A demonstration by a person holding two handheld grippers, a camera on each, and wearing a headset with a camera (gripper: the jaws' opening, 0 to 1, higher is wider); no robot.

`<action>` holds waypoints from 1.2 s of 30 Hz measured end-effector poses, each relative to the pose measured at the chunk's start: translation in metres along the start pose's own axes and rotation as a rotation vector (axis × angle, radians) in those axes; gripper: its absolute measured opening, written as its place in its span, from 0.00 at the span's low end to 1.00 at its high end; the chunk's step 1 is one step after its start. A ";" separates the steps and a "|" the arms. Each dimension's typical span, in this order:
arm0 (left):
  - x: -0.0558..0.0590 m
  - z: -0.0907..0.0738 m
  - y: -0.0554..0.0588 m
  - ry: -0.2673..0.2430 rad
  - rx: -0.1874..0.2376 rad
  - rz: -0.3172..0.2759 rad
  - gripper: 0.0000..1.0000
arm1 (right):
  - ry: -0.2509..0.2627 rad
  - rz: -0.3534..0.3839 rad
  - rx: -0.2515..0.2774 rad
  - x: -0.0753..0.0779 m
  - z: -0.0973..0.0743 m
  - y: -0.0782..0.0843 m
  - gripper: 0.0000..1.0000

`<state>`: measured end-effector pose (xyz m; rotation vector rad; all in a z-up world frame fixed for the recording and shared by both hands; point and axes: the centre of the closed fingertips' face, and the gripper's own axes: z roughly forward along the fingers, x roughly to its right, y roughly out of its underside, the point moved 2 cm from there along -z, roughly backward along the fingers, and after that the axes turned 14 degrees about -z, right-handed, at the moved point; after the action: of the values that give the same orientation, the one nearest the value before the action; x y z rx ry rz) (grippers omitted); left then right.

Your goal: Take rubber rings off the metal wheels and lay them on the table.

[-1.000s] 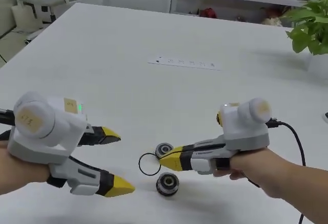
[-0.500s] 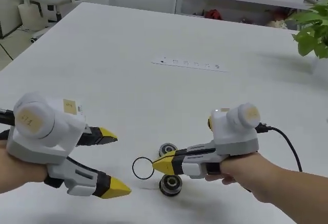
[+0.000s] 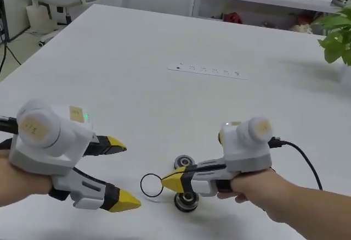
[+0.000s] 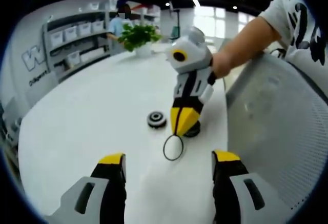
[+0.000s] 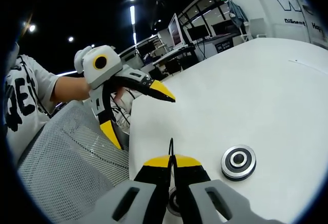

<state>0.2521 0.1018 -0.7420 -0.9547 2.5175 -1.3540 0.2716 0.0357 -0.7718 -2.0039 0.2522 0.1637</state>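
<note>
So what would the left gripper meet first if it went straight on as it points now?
Probably the thin black rubber ring pinched by the right gripper, though its height above the table is unclear.

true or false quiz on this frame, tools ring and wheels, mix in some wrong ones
1. The right tool is shut on the rubber ring. True.
2. The left tool is shut. False: its jaws stand wide apart and hold nothing.
3. The far wheel and the near wheel both rest on the table. True.
4. The rubber ring sits around the far wheel. False: it is clear of both wheels, pinched at the right tool's tip.
5. The power strip lies between the two tools. False: it lies farther out on the table, beyond both.
</note>
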 end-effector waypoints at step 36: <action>0.006 0.005 0.003 0.011 -0.030 -0.008 0.70 | 0.067 -0.042 -0.013 0.009 -0.010 0.001 0.18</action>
<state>0.2478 0.0961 -0.7459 -0.9663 2.5519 -1.3308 0.2803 0.0255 -0.7707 -2.0284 0.2519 0.0713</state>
